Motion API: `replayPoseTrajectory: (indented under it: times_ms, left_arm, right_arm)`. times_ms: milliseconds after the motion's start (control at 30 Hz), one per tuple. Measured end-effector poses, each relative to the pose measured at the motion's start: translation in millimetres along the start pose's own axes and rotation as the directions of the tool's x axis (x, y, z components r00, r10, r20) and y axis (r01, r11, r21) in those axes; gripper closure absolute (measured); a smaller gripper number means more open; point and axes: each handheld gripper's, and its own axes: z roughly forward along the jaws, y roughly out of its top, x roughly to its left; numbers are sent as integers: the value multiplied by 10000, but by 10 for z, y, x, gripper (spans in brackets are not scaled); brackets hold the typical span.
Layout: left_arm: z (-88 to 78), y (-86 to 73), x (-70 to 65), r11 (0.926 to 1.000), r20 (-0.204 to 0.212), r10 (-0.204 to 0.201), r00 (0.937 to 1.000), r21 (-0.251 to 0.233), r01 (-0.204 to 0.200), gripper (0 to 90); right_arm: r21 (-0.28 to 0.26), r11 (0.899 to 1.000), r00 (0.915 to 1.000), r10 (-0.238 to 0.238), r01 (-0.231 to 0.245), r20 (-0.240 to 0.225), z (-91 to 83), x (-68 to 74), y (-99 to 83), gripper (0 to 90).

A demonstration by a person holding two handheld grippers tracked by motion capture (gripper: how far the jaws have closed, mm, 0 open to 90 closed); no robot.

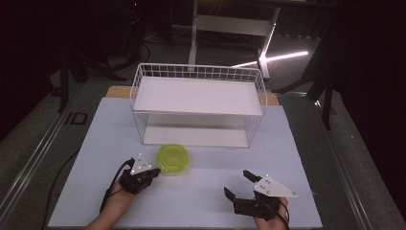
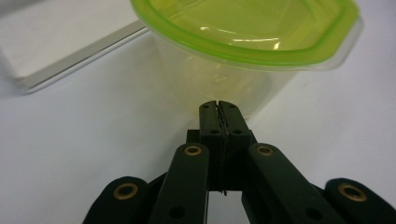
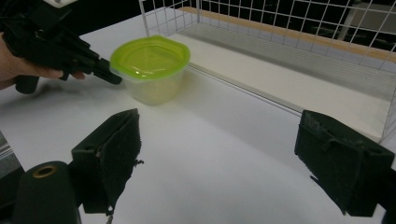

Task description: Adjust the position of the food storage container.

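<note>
A clear plastic container (image 1: pixel 173 159) with a lime-green lid stands on the white board, just in front of the wire rack. My left gripper (image 1: pixel 155 171) is shut with nothing between its jaws. Its tips point at the container's left side. In the left gripper view the closed tips (image 2: pixel 218 103) sit right up against the container's (image 2: pixel 243 42) clear wall, below the lid rim. My right gripper (image 1: pixel 238 183) stands open near the board's front right, apart from the container. In the right gripper view its pads (image 3: pixel 116 149) are spread wide, with the container (image 3: pixel 150 65) and the left gripper (image 3: pixel 112 78) farther off.
A white wire rack (image 1: pixel 198 72) with an upper shelf and a lower shelf stands at the back of the white board (image 1: pixel 191 201). Bare board lies between the two grippers and to the container's right. Dark floor and stands surround the table.
</note>
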Motion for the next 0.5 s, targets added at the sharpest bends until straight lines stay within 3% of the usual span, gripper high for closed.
replayPoseTrajectory:
  times_ms: [133,200,333,500]
  left_arm:
    - [57,26,-55,9993,180,271,9995,261,-276,900]
    - [54,16,-31,9992,-18,302,9995,261,-301,900]
    - [53,9,64,9999,-387,9,9992,169,-2,900]
    - [99,42,62,9996,-277,-179,9995,200,185,900]
  right_arm:
    - [-45,10000,10000,18,-17,10,-11,-12,-2,144]
    - [-49,10000,10000,81,-81,-25,-14,-21,-4,144]
    - [-85,9999,10000,99,-98,15,-18,-27,-3,144]
    - [-48,10000,10000,58,-58,-3,-14,-18,-3,144]
